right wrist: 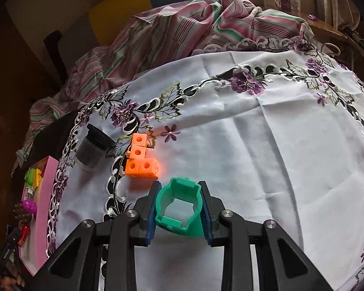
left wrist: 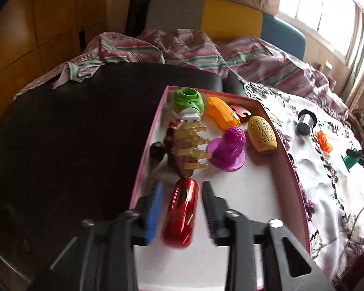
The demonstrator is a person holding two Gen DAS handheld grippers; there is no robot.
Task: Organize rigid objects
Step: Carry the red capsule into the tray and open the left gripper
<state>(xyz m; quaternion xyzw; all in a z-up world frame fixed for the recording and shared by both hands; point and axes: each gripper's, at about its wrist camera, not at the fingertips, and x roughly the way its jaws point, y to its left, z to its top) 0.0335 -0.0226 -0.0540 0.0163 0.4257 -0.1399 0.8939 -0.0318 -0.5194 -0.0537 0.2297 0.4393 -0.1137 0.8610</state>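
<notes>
A pink-walled box (left wrist: 274, 126) with a white floor holds several toys: a green nozzle piece (left wrist: 188, 100), an orange shell (left wrist: 220, 112), a yellow oval (left wrist: 262, 133), a purple perforated cone (left wrist: 227, 149) and a brown spiked piece (left wrist: 186, 150). A shiny red capsule (left wrist: 179, 213) lies on the box floor between the fingers of my left gripper (left wrist: 182, 185), which is open, with a gap on each side. My right gripper (right wrist: 179, 185) is shut on a green ring-shaped piece (right wrist: 194, 225) over the white cloth.
Orange linked cubes (right wrist: 140, 160) and a black-lidded jar (right wrist: 94, 148) lie on the embroidered cloth (right wrist: 254, 145) just beyond the right gripper. The pink box (right wrist: 45, 194) sits to their left. A dark surface (left wrist: 72, 133) lies left of the box, with striped bedding (left wrist: 194, 51) behind.
</notes>
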